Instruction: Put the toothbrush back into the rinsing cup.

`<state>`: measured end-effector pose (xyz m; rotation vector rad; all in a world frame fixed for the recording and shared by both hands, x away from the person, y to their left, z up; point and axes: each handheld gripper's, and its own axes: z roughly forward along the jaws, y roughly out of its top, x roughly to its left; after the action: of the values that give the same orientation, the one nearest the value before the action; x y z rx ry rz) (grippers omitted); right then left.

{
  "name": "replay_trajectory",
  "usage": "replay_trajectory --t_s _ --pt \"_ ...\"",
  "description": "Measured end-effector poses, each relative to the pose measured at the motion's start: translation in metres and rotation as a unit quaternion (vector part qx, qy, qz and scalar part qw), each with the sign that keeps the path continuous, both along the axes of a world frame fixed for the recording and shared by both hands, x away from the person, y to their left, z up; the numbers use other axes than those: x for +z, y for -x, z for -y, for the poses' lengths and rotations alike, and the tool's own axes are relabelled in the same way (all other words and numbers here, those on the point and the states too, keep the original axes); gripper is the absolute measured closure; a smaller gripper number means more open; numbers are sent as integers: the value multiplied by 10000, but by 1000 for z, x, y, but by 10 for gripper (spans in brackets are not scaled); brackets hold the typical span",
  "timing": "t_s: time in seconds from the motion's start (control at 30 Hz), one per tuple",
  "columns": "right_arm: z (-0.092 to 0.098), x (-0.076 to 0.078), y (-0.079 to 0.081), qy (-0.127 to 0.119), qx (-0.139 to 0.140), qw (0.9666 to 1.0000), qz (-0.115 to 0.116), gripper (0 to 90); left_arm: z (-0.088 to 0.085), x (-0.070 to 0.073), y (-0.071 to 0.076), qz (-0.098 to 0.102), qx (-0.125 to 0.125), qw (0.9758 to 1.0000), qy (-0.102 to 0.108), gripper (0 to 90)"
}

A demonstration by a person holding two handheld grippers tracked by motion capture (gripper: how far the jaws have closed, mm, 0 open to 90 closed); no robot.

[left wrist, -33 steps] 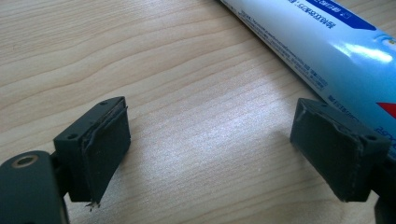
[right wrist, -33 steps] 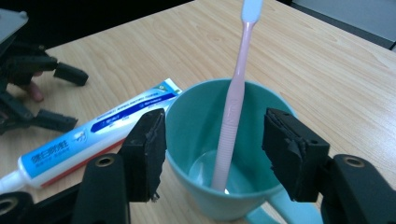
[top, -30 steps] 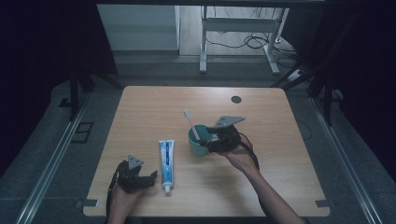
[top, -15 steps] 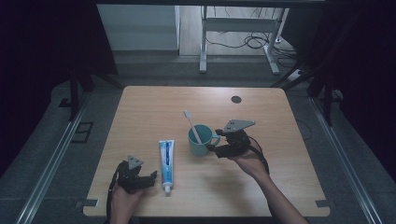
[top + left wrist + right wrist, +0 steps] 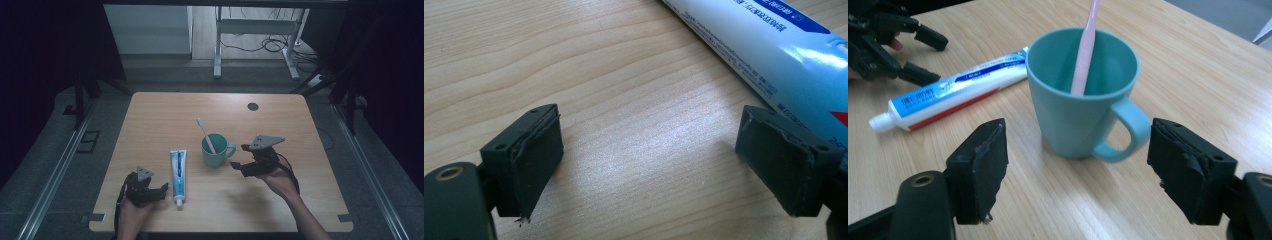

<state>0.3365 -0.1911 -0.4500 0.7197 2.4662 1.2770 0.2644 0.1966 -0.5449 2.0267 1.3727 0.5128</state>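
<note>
Nearest, by the near edge of the pale wooden counter [image 5: 150, 110], the left claw [image 5: 162, 189] rests with its jaws spread wide and nothing between them, just beside the capped end of the blue-and-white plastic toothpaste tube [image 5: 177, 171] lying flat. Further in, toward the right edge, the right claw [image 5: 237, 156] has just been opening its jaws, which stand wide and empty. Just beyond it, apart from it, the teal ceramic mug [image 5: 216, 150] stands upright near the counter's middle, handle toward that claw, a pink toothbrush [image 5: 206, 134] leaning inside.

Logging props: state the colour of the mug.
Teal mug; clearest in the right gripper view.
</note>
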Motion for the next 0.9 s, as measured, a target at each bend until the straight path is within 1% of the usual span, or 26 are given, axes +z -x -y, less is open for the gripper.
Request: replay_trajectory --t_s 0.3,0.33,0.4,0.5,0.57,0.8,0.87,0.9 --pt "14 -7 7 46 -112 9999 -52 163 0 0 0 0 4 10000 -2 116" --pt "18 -9 9 81 -133 9998 -78 147 0 0 0 0 3 10000 -4 116" --pt "19 -10 10 99 -130 9998 -80 141 0 0 0 -6 -2 10000 -11 116" --pt "24 -14 14 208 -176 9996 -79 135 0 0 0 -10 14 10000 0 116" --pt "27 -16 16 238 -223 9994 -93 132 0 0 0 -13 14 10000 -1 116" --pt "43 -26 23 213 -392 9989 -114 117 0 0 0 -13 11 10000 -3 116" --pt "51 -30 26 171 -489 9986 -116 115 0 0 0 -12 11 10000 -3 116" --pt "51 -30 26 171 -489 9986 -116 115 0 0 0 -12 10 10000 -3 116"
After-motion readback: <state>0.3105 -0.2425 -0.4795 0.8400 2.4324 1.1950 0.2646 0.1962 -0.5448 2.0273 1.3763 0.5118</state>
